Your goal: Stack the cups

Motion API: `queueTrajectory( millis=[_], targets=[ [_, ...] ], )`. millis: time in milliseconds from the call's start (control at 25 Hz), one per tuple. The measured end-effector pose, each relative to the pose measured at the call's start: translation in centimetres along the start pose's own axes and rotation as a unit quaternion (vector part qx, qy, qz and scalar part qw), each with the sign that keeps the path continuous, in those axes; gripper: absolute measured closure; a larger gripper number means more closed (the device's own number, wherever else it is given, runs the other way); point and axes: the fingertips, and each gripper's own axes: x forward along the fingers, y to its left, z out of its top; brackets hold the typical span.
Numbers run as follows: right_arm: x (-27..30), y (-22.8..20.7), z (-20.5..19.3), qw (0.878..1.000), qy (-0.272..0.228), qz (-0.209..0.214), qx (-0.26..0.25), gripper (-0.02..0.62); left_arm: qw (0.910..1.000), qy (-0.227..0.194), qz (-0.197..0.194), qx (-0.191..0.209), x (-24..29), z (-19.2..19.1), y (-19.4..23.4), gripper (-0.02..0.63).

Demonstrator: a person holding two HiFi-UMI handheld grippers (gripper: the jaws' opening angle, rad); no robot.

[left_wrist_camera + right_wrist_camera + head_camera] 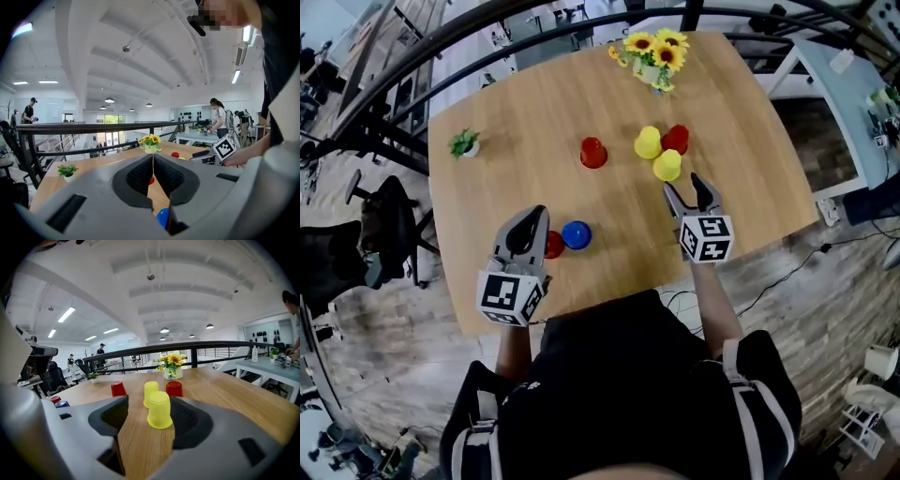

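Note:
Several upturned cups stand on the wooden table [516, 122]. A yellow cup [667, 165] [160, 409] is nearest my right gripper [691, 192] [149, 420], which is open, with that cup just ahead of its jaws and apart from them. Behind it stand a second yellow cup [648, 142] [150, 393] and a red cup [676, 139] [174, 388]. Another red cup [593, 152] [118, 389] stands alone mid-table. A blue cup [576, 234] [162, 217] and a red cup [553, 245] sit beside my left gripper [533, 221] [153, 164], which is shut and holds nothing.
A sunflower vase [654, 56] [172, 365] stands at the table's far edge. A small potted plant [465, 143] [68, 171] sits at the left edge. Black railings [412, 56] run beyond the table, and a white desk [853, 103] stands to the right.

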Motion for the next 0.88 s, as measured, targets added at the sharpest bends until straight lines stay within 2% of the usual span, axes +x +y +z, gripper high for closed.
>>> queueTrajectory(
  millis=[440,640,880],
  targets=[
    [5.4,-2.1,-1.1,0.999,0.028,0.011,-0.025,0.316,0.9972,0.014,0.074,-0.003,-1.9,-0.8,0.4,0.591],
    [7.1,-2.4,-1.8,0.999,0.038,0.015,-0.034,0.337,0.9944,0.021,0.103,-0.012,-2.8,-1.7,0.9,0.592],
    [7.5,-2.5,-2.3,0.998,0.050,0.010,-0.040,0.377,0.9923,0.019,0.120,-0.021,-3.8,-2.0,1.6,0.592]
  ],
)
